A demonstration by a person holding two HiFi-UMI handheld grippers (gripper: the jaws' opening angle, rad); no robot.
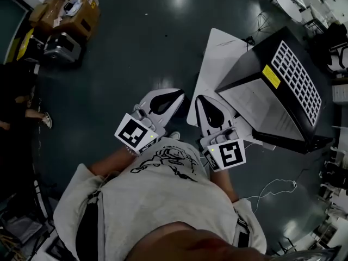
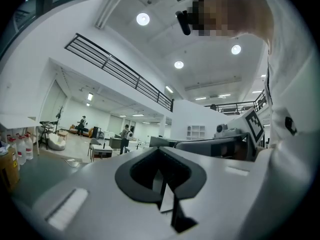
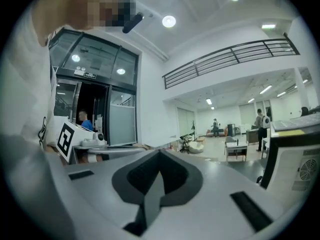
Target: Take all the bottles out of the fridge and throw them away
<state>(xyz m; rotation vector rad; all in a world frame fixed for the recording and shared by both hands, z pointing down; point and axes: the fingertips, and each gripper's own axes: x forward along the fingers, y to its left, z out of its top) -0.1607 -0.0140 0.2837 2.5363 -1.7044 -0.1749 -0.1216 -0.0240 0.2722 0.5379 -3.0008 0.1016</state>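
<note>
The left gripper (image 1: pixel 175 95) and the right gripper (image 1: pixel 204 102) are both shut tight, holding nothing, beside the black fridge (image 1: pixel 254 65).

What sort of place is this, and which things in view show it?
Probably a large open-plan lab or workshop hall: a mezzanine railing under a high ceiling, a desk standing in open space, and cardboard boxes on the dark floor.
</note>
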